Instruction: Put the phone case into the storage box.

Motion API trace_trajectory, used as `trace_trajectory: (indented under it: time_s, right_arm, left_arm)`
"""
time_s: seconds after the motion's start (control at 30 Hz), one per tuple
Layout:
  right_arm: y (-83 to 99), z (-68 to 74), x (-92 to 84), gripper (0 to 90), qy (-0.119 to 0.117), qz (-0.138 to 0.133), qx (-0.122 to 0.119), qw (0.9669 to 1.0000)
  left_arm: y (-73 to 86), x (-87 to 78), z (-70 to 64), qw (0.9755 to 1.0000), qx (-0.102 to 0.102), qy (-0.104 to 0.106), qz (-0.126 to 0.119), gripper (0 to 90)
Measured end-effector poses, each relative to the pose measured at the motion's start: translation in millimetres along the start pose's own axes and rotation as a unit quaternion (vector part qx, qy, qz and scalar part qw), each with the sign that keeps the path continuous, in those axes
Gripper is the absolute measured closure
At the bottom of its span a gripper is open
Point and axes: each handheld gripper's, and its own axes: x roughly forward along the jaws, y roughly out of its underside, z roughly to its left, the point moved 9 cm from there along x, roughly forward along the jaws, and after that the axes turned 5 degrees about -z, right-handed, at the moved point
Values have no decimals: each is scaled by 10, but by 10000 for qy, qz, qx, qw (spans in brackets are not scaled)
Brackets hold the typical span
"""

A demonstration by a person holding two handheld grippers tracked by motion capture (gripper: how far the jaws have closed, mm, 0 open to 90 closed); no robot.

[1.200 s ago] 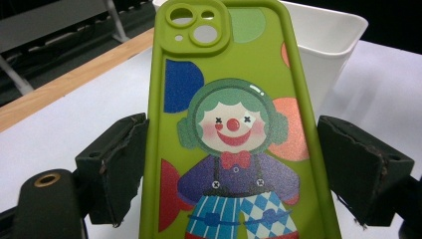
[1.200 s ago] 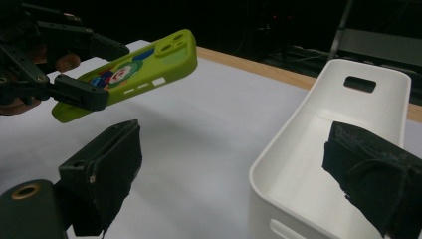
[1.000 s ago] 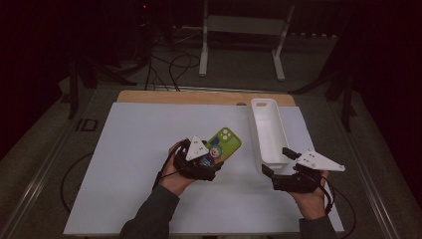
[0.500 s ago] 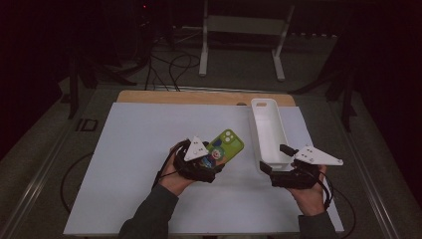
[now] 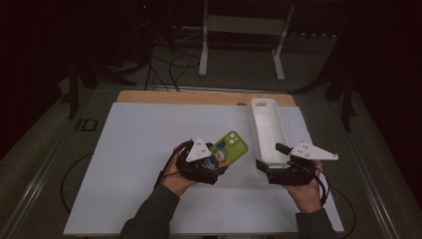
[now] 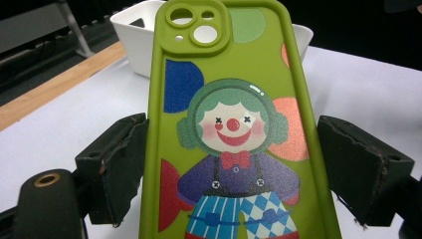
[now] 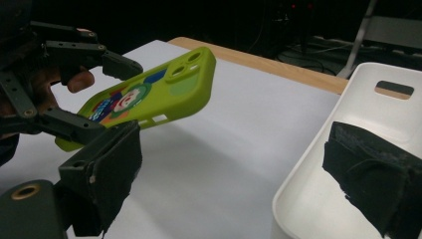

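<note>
A green phone case (image 5: pixel 230 148) printed with a clown is held tilted above the white mat, camera end away from me. My left gripper (image 5: pixel 215 160) is shut on its long sides; the left gripper view has the case (image 6: pixel 234 124) between both black pads (image 6: pixel 117 164). In the right gripper view the case (image 7: pixel 149 94) hangs off the table in the left gripper (image 7: pixel 92 97). My right gripper (image 5: pixel 269 155) stands open at the near end of a white bin (image 5: pixel 256 129). One jaw is outside the bin's rim (image 7: pixel 308 164) and one inside, neither pressing on it.
The white mat (image 5: pixel 139 149) covers the table, with a wooden strip (image 5: pixel 199 97) along its far edge. The bin lies lengthwise at the right. Beyond the table stand metal frame legs (image 5: pixel 204 45), with cables on the dark floor.
My right gripper has edged slightly forward and left, up to the bin's near end. The left gripper and the case have stayed put.
</note>
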Motion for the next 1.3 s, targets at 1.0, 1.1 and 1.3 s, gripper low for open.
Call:
trace_trajectory:
  time_s: [1.0, 1.1, 1.3]
  right_arm:
    - [-84, 111, 161, 145, -237, 191, 319, 9990]
    - [-69, 138, 179, 162, -326, 278, 326, 9986]
    - [-54, 166, 197, 279, -479, 322, 427, 9974]
  left_arm:
    - [-126, 103, -207, 9994, 224, 199, -152, 159]
    - [-140, 114, -228, 9993, 236, 224, -177, 159]
    - [-155, 113, -257, 9990, 289, 275, -206, 158]
